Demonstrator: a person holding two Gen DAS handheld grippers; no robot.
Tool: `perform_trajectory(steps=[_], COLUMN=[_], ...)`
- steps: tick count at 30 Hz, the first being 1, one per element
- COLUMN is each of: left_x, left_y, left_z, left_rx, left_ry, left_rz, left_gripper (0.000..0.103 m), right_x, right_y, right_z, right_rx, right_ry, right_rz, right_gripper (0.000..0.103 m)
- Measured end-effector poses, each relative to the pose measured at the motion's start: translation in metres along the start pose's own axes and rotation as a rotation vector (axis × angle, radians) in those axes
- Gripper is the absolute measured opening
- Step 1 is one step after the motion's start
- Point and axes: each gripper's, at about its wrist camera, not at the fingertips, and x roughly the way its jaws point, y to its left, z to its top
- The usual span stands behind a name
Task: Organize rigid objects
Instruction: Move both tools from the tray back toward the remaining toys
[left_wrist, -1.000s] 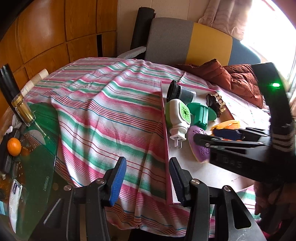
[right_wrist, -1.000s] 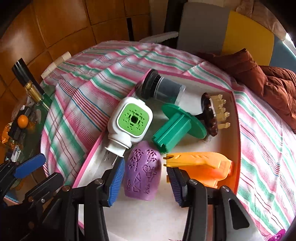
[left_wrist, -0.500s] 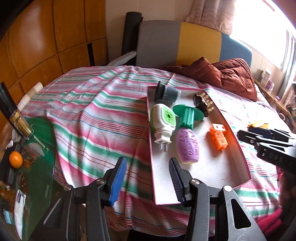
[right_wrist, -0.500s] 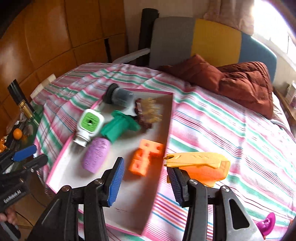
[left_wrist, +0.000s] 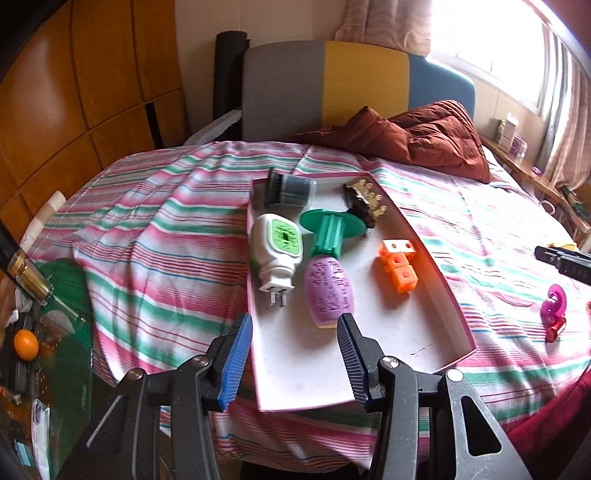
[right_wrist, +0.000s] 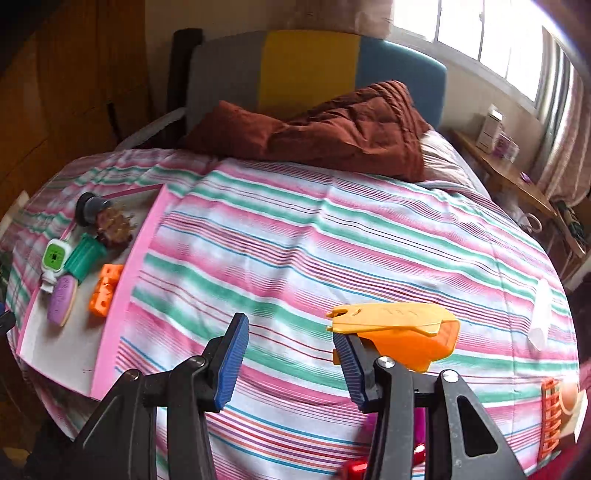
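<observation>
Lying on a bed under a pink, green and white striped sheet (left_wrist: 155, 236): one shallow pink-rimmed tray (left_wrist: 454, 295), white inside, set toward the bed's left side.

Tray contents, far to near: grey cylinder with black cap (left_wrist: 290, 188) at the far left corner; brown and gold piece (left_wrist: 364, 201) at the far right; white plug-in device with green face (left_wrist: 277, 247), prongs toward the near edge; green flanged spool (left_wrist: 330, 229) touching the purple embossed ovoid (left_wrist: 328, 291) at its near end; orange block piece (left_wrist: 399, 264) to their right, apart from them.

Off the tray, on the sheet at right: a magenta ring-shaped item (left_wrist: 553, 304) with a small red piece just beside it.

Left gripper (left_wrist: 293, 354): jaws parted, empty, above the tray's near edge.

Right gripper (right_wrist: 288, 356): jaws parted with nothing between them; an orange-yellow plastic piece (right_wrist: 399, 332) sits at the outer side of its right finger; whether it is attached, cannot tell.

A rust-brown quilt (right_wrist: 332, 129) lies at the far end.
</observation>
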Motion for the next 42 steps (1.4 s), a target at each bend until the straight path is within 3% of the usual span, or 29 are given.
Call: perform_trajectory(steps=[6,11,15,23,32,37,42], left_x=[0.001,0.003,0.007,0.024,0.027,0.030,0.037], left_y=[-0.023,-0.054,-0.085,-0.166,-0.257,-0.294,-0.331], left_z=[0.004,0.010,0.013,0.010,-0.002,-0.012,-0.019], left_rx=[0.054,0.117,0.177,0.323,0.531,0.621,0.691], left_ry=[0.000,-0.003,0.008,0.091,0.130,0.158,0.186], left_rz=[-0.041,-0.097,-0.159,-0.349,-0.597,-0.702,-0.751], left_gripper=[0.049,0.049,0.049,0.049,0.048,0.048,0.047], right_x=[-0.013,-0.029,-0.036,-0.037,-0.037,-0.035,-0.033], right_y=[-0.093,-0.157,-0.177,-0.172,-0.175,-0.178,-0.178], right_z=[-0.014,-0.037,-0.052,-0.050,-0.056,-0.058,-0.057], right_rx=[0.317,0.701,0.866,0.861,0.886,0.910,0.913], right_ry=[-0.018,-0.116,-0.188,-0.205,-0.214,-0.205,-0.192], right_rz=[-0.083,0.059,0.170,0.243,0.271,0.299,0.296], right_gripper=[0.048,0.048,0.048,0.051,0.052,0.054,0.054])
